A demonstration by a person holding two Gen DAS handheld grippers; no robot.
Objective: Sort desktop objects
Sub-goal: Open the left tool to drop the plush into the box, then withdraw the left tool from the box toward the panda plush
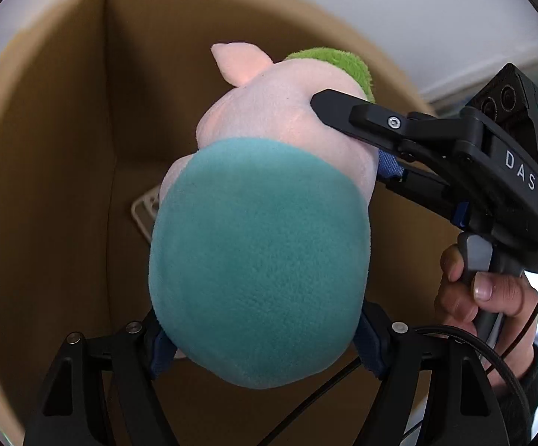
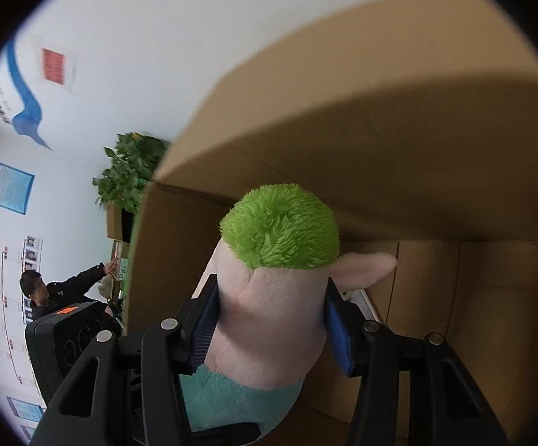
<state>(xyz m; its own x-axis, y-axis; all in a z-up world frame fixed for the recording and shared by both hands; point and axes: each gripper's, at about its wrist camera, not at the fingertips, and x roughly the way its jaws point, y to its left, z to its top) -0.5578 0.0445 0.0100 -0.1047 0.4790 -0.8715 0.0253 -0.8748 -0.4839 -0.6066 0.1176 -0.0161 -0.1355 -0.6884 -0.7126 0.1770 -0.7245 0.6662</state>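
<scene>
You hold the plush toy [image 1: 257,245] above the open cardboard box [image 1: 45,171]: left gripper [image 1: 265,349] pinching its teal base, right gripper [image 2: 270,329] pinching its pink head. A pale item [image 1: 144,212] already lies inside. Release remains outstanding; further sorting cannot be assessed.

A brown cardboard box [image 1: 64,186] fills both views; on its floor lies a pale flat rectangular object [image 1: 146,212], partly hidden.

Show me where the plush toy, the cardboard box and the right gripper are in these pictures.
plush toy [image 1: 257,260]: left wrist view, on its teal body.
cardboard box [image 1: 45,186]: left wrist view, on the inner left wall.
right gripper [image 2: 270,327]: right wrist view, midway between its fingertips.
</scene>
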